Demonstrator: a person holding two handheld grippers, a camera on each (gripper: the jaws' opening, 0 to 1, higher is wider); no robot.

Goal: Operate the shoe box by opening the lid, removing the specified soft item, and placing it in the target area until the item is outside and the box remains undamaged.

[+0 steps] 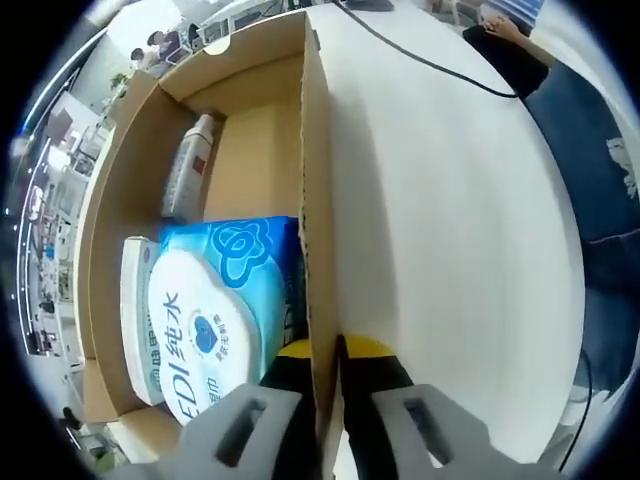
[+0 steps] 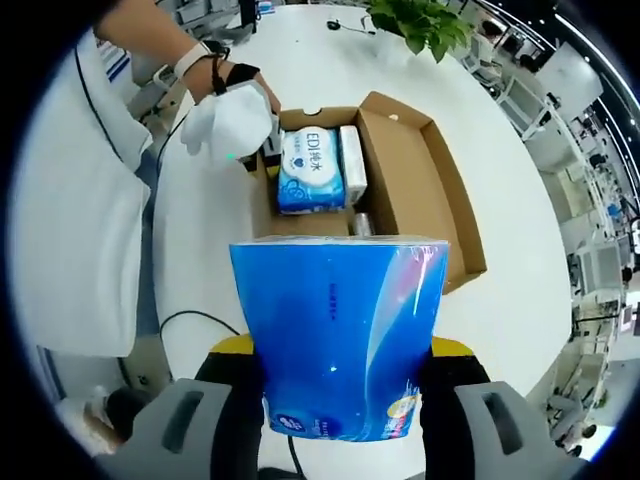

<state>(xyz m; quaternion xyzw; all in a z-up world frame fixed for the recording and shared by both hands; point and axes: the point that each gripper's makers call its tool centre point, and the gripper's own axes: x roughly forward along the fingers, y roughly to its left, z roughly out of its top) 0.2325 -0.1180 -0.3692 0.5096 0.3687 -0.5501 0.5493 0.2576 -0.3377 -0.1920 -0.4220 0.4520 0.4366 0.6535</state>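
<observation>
The open cardboard shoe box [image 1: 250, 140] lies on a white table. Its near side wall [image 1: 318, 250] stands between the yellow-tipped jaws of my left gripper [image 1: 325, 350], which is shut on it. Inside lie a blue and white tissue pack [image 1: 215, 310], a white pack [image 1: 135, 320] beside it and a bottle [image 1: 190, 165] further in. My right gripper [image 2: 345, 347] is shut on a blue soft tissue pack [image 2: 340, 330], held up above the table on the near side of the box [image 2: 410, 180]. A white-gloved hand [image 2: 235, 120] is at the box's left wall.
The round white table [image 2: 330, 60] spreads around the box. A black cable [image 1: 430, 60] runs across it. A potted plant [image 2: 425, 25] stands at the far edge. A person in a white top [image 2: 80, 220] stands close on the left.
</observation>
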